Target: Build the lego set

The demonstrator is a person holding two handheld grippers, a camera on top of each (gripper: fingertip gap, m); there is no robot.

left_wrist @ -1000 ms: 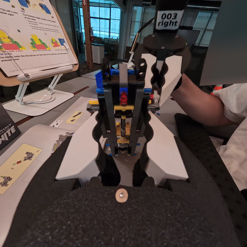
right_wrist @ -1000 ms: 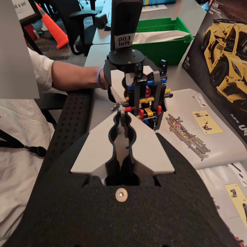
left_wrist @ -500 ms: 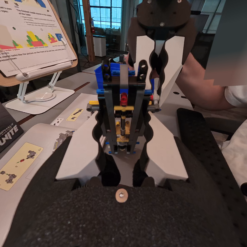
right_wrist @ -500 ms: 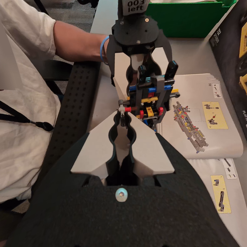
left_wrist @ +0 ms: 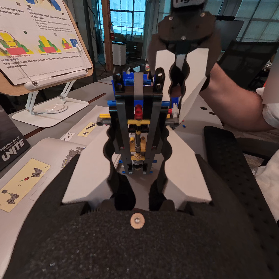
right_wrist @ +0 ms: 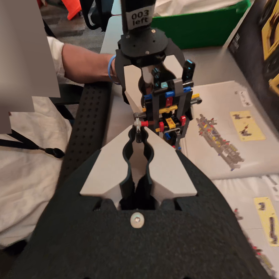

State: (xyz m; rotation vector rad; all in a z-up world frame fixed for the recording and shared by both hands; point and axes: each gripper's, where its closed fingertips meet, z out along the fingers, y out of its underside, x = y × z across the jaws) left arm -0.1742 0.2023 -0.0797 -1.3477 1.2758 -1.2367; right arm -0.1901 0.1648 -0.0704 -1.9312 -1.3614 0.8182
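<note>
Lego chassis, a dark frame with blue, yellow and red pieces, stood upright between the fingers of the left gripper, which were pressed against its two long sides and held it above the open instruction booklet on the surface. The right gripper sat at the chassis's side, its tips pinching a small grey-and-black pin piece that met the red connector sticking out of the frame. In the left wrist view the right gripper hung point-down just beside the frame's upper right edge.

Compared with a second earlier, the right gripper had risen and swung more steeply over the chassis, then settled a little; its tips remained on the same pin at the frame's side. The left gripper kept its clamp on the frame throughout. The green bin and the set's box had shifted in the right wrist view as that camera tilted.
</note>
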